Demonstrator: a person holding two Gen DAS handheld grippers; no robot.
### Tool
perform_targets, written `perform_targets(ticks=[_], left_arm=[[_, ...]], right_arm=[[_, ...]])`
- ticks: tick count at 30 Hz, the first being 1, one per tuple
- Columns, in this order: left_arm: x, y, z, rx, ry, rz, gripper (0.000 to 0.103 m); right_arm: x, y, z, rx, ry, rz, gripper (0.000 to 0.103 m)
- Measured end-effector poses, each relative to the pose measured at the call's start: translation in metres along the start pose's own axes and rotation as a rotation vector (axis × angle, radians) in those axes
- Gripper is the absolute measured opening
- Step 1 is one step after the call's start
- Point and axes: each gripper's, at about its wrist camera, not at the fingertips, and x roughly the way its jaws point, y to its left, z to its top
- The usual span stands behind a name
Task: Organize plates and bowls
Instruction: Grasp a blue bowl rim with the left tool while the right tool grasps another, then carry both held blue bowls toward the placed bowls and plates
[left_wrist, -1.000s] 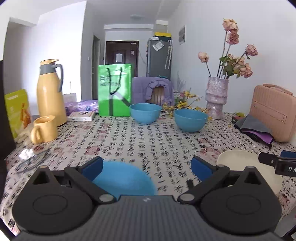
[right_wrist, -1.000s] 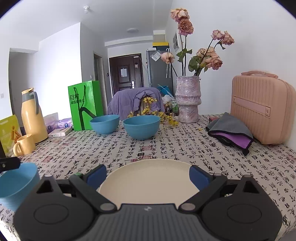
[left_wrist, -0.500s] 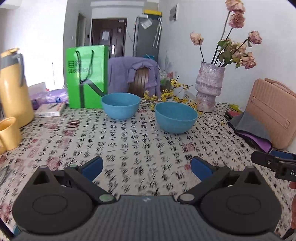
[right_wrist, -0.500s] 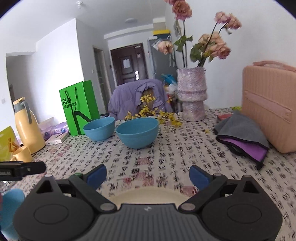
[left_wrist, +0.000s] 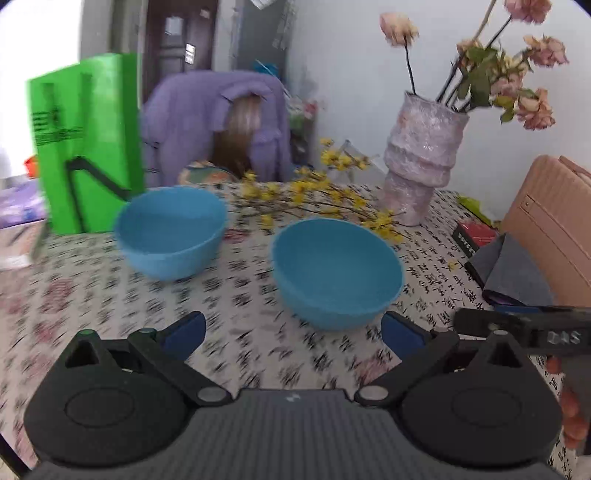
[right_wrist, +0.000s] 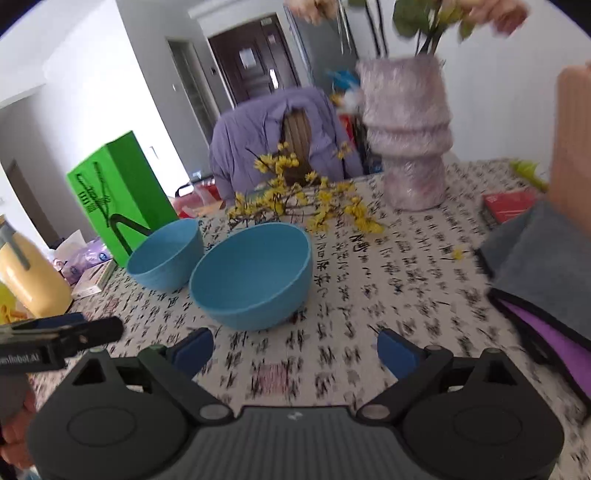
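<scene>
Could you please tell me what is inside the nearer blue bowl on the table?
Nothing visible: the nearer blue bowl shows only bare blue interior. Its near wall hides the bottom from both wrist views.

Bowls (left_wrist: 334, 275) blue, bag (left_wrist: 86, 147) bright green, vase (left_wrist: 421, 158) pinkish, tablecloth (left_wrist: 74, 295) white w/ black script, case (left_wrist: 550, 221) peach.

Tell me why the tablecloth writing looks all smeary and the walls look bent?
Left wrist view: the tablecloth print streaks sideways from motion blur, and the green bag is soft too. Right wrist view: the vase and flowers smear, while the near bowl stays fairly sharp. Both views: the fisheye lens curves the walls and darkens the corners.
</scene>
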Motion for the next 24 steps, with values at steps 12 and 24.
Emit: perform_targets(ticks=[12, 24], left_arm=[[0.115, 0.019, 0.032, -0.182, 0.114, 0.004, 0.02], [0.089, 0.009, 0.017, -0.191, 0.171, -0.039, 0.013]], right_arm=[[0.109, -0.02, 0.043, 0.152, 0.121, -0.018, 0.036], [0.084, -0.019, 0.032, 0.15, 0.133, -0.015, 0.013]])
